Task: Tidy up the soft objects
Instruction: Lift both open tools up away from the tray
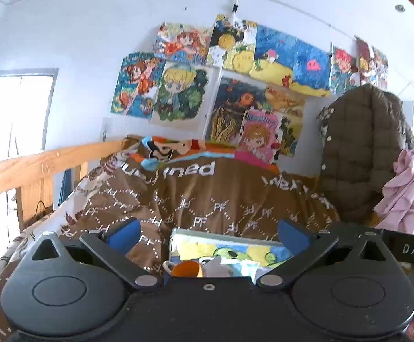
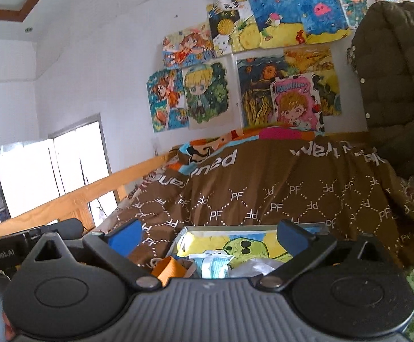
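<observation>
- Left gripper (image 1: 208, 230): blue-padded fingers (image 1: 124, 235) spread wide, nothing between them.
- Right gripper (image 2: 209, 232): blue pads likewise wide apart, holding nothing.
- Below and between each pair of fingers: shallow box with a yellow-and-green cartoon print (image 1: 229, 249) (image 2: 235, 245), lying on the bed, partly hidden by the gripper bodies.
- In the box, nearest the fingers: orange rounded item (image 1: 185, 269) (image 2: 171, 266), a white-and-blue crumpled soft packet (image 2: 212, 260), pale cloth beside it. Exact identity unclear.
- Beyond the fingertips: brown quilt printed with white "PF" letters (image 1: 207, 199) (image 2: 278, 196), covering the bed.
- Left of the fingers: wooden bed rail (image 1: 36, 168) (image 2: 93, 196).
- Far right: olive quilted jacket (image 1: 360, 148) (image 2: 397, 79), hanging; pink fabric (image 1: 409, 191) beside it.
- Wall ahead: coloured cartoon drawings (image 1: 235, 79) (image 2: 249, 65).
</observation>
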Demonstrator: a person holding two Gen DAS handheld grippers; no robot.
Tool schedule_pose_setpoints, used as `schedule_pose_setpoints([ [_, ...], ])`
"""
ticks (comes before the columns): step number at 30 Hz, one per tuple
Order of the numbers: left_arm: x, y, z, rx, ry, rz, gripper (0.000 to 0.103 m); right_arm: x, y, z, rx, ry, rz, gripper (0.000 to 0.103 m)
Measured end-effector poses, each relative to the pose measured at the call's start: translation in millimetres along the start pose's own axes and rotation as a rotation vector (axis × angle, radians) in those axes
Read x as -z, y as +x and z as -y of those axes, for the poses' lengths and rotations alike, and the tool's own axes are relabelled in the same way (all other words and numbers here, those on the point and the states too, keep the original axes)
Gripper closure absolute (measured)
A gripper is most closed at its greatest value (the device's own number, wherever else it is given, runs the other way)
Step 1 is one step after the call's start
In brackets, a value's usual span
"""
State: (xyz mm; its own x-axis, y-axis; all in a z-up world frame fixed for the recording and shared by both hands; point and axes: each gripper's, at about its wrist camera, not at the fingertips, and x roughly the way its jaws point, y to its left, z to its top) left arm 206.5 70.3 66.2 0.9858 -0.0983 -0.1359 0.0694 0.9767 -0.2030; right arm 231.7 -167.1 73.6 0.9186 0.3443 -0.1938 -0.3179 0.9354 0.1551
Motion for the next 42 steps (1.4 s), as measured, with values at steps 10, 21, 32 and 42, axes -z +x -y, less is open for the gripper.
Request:
schedule_pose_setpoints([
  [10, 4, -50, 17, 0.009, -0.01, 0.045, 0.001, 10, -60, -7, 0.051, -0.041, 0.024, 0.0],
  [21, 27, -83, 32, -0.012, 0.009, 0.001, 0.001, 24, -104, -2, 0.062, -0.019, 0.02, 0.0],
  [32, 51, -113, 40, -0.058, 0.019, -0.071, 0.001, 45, -129, 5, 0.081, -0.005, -0.023, 0.0],
  [42, 72, -130, 51, -0.13, 0.088, -0.139, 0.001, 73, -137, 4, 0.128, -0.046, -0.149, 0.0],
])
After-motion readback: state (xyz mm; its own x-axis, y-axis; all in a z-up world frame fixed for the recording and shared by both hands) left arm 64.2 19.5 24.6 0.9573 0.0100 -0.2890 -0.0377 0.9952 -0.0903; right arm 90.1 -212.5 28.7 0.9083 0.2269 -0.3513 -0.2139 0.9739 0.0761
